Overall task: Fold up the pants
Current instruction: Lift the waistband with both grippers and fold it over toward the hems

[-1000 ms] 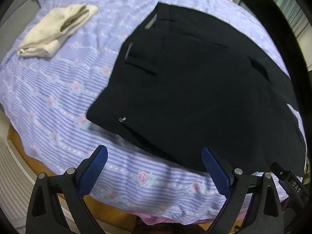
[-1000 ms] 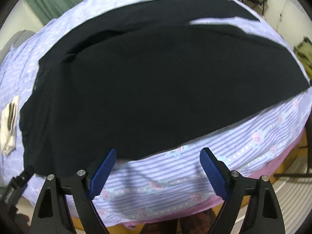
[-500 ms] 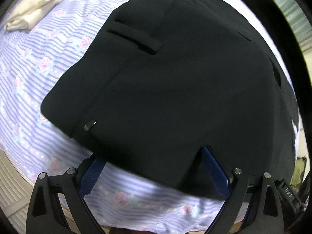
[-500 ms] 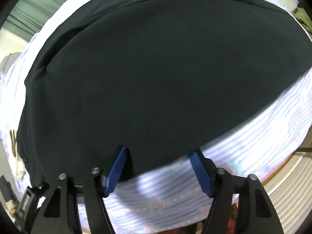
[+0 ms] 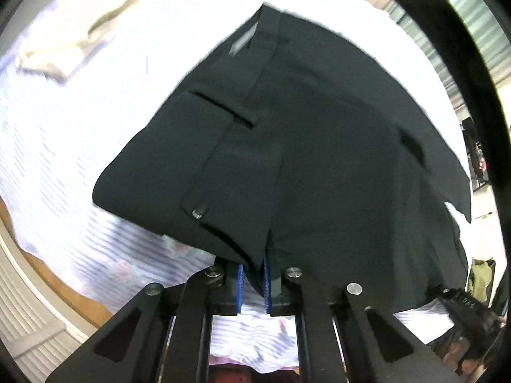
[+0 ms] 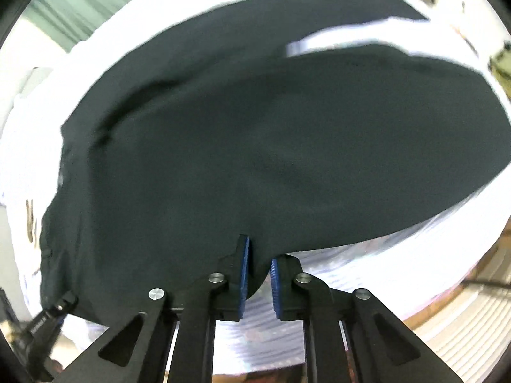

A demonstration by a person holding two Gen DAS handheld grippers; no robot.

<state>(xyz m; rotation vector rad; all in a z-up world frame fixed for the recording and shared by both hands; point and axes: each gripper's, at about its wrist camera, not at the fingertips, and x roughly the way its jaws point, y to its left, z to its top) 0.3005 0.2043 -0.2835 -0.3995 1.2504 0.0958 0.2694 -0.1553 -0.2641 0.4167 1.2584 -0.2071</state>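
Black pants (image 5: 319, 146) lie spread on a bed with a lilac striped floral sheet (image 5: 64, 146). In the left wrist view my left gripper (image 5: 253, 282) is shut on the near edge of the pants close to the waistband, by a metal clasp (image 5: 198, 213). In the right wrist view the black pants (image 6: 271, 146) fill the frame, with the two legs parting at the far right. My right gripper (image 6: 259, 279) is shut on the near edge of a leg, and the cloth bunches between the blue pads (image 6: 244, 274).
A folded cream garment (image 5: 73, 51) lies on the sheet at the far left. The bed's wooden edge (image 5: 57, 287) and a white slatted surface (image 5: 28, 319) lie below it. Green curtains (image 6: 80, 3) hang behind the bed.
Both grippers moved forward onto the pants' near edge and closed from wide open to shut on the cloth. The cloth now lifts slightly at both grips.
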